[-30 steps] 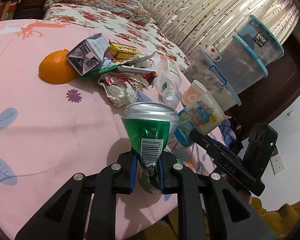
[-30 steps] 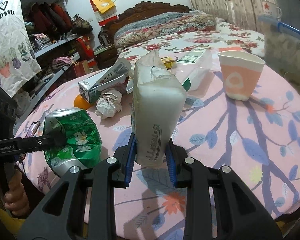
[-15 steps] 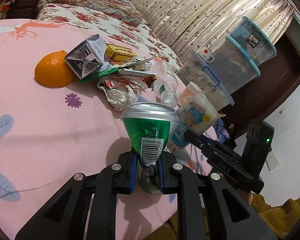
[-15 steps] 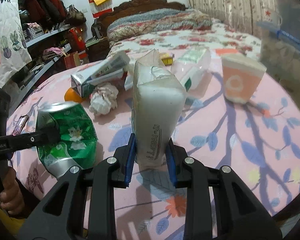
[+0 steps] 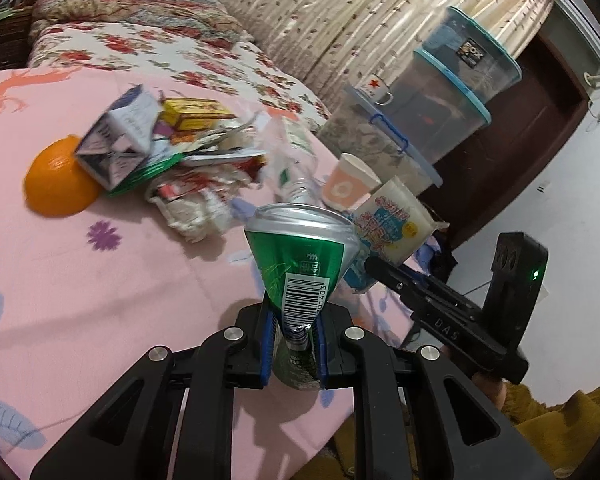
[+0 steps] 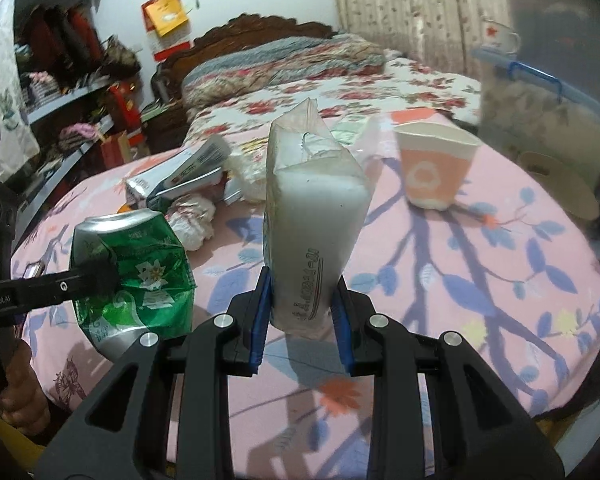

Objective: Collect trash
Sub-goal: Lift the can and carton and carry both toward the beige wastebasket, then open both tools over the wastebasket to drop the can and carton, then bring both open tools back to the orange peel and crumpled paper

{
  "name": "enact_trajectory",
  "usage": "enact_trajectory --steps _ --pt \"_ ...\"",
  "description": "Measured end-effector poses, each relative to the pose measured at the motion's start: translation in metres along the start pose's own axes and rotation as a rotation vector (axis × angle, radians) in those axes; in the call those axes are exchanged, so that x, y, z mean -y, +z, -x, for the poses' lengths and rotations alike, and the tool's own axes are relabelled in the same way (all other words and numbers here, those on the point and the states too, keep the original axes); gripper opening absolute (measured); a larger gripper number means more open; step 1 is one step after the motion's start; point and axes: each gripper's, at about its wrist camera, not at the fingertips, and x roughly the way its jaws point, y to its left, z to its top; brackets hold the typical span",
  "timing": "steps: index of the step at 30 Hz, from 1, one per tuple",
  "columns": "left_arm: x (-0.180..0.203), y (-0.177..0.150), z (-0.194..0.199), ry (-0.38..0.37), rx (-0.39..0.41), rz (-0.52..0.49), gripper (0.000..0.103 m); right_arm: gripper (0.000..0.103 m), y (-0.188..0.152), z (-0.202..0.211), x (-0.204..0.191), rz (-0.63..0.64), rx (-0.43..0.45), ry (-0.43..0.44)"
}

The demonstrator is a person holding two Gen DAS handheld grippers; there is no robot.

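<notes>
Trash is already in both tongs. Left tongs [image 5: 292,344] are clamped on the pinched lower end of a crushed green can [image 5: 300,264], its flattened top flaring upward above the pink desk [image 5: 100,300]. Right tongs [image 6: 300,320] are clamped on the bottom of a white plastic packet [image 6: 312,216], which stands upright between the blue pads. Both items appear lifted clear of the cloth, near the desk's front edge and close beside each other.

Still lying further back on the desk are a heap of crumpled paper [image 5: 196,208], a folded carton [image 5: 120,140], a yellow box [image 5: 196,114], a clear bottle [image 5: 296,168], an orange paper cup [image 5: 348,186] and an orange [image 5: 58,184]. No bin shows in either view, so I cannot tell where the load must go.

Carrying is the step in hand, by my judgement. To do it well, keep both grips firm: the can is held only by its narrow crushed tip and could pivot or slip if swung fast, and the packet is soft and top-heavy, so it may fold over. Move both hands smoothly, keep the two loads from knocking together, and release each only once it is well over the container. The paper cup, bottle and wrappers look like the next pickings.
</notes>
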Motion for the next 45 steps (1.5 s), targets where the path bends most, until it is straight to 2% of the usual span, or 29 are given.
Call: enact_trajectory --steps 7,12,16,19,22,25,27,28,29,30,31,32,34,36,38,42,43,45 --pt "0.048 0.025 -0.035 -0.028 -0.059 -0.079 0.014 0.031 0.000 0.010 0.056 -0.090 0.039 -0.038" --pt "0.099 0.053 -0.077 -0.061 -0.123 -0.125 0.014 0.031 0.003 0.022 0.130 -0.171 0.116 -0.098" --pt "0.163 0.091 -0.141 -0.074 -0.192 -0.223 0.014 0.031 0.013 0.027 0.212 -0.246 0.172 -0.178" --pt "0.217 0.131 -0.208 -0.103 -0.237 -0.288 0.014 0.031 0.027 0.023 0.271 -0.307 0.190 -0.210" --pt "0.257 0.164 -0.268 -0.113 -0.239 -0.358 0.014 0.031 0.048 0.010 0.326 -0.346 0.195 -0.241" --pt "0.281 0.197 -0.344 -0.094 -0.247 -0.380 0.014 0.031 0.067 -0.013 0.369 -0.357 0.164 -0.264" --pt "0.288 0.209 -0.382 -0.075 -0.242 -0.378 0.015 0.034 0.077 -0.028 0.391 -0.381 0.135 -0.259" --pt "0.291 0.214 -0.406 -0.054 -0.245 -0.382 0.032 0.035 0.081 -0.038 0.400 -0.388 0.119 -0.252" --pt "0.291 0.216 -0.427 -0.010 -0.255 -0.381 0.050 0.043 0.083 -0.047 0.409 -0.395 0.103 -0.250" --pt "0.289 0.217 -0.444 0.039 -0.259 -0.377 0.074 0.052 0.085 -0.054 0.418 -0.411 0.085 -0.248" --pt "0.288 0.218 -0.459 0.082 -0.253 -0.373 0.069 0.064 0.085 -0.056 0.423 -0.435 0.095 -0.253" --pt "0.286 0.217 -0.467 0.093 -0.267 -0.371 0.067 0.065 0.083 -0.053 0.427 -0.458 0.123 -0.258" --pt "0.284 0.215 -0.469 0.084 -0.295 -0.356 0.066 0.065 0.080 -0.049 0.430 -0.463 0.140 -0.252" --pt "0.282 0.213 -0.451 0.055 -0.269 -0.353 0.066 0.064 0.074 -0.039 0.427 -0.475 0.177 -0.262" --pt "0.282 0.210 -0.418 0.013 -0.236 -0.358 0.066 0.062 0.067 -0.030 0.423 -0.508 0.202 -0.236" --pt "0.267 0.195 -0.327 -0.106 -0.176 -0.334 0.067 0.055 0.056 -0.020 0.398 -0.535 0.228 -0.133" --pt "0.255 0.190 -0.298 -0.115 -0.147 -0.340 0.067 0.053 0.055 -0.020 0.390 -0.531 0.227 -0.108" --pt "0.225 0.180 -0.237 -0.075 -0.074 -0.348 0.067 0.051 0.053 -0.020 0.371 -0.524 0.221 -0.053"
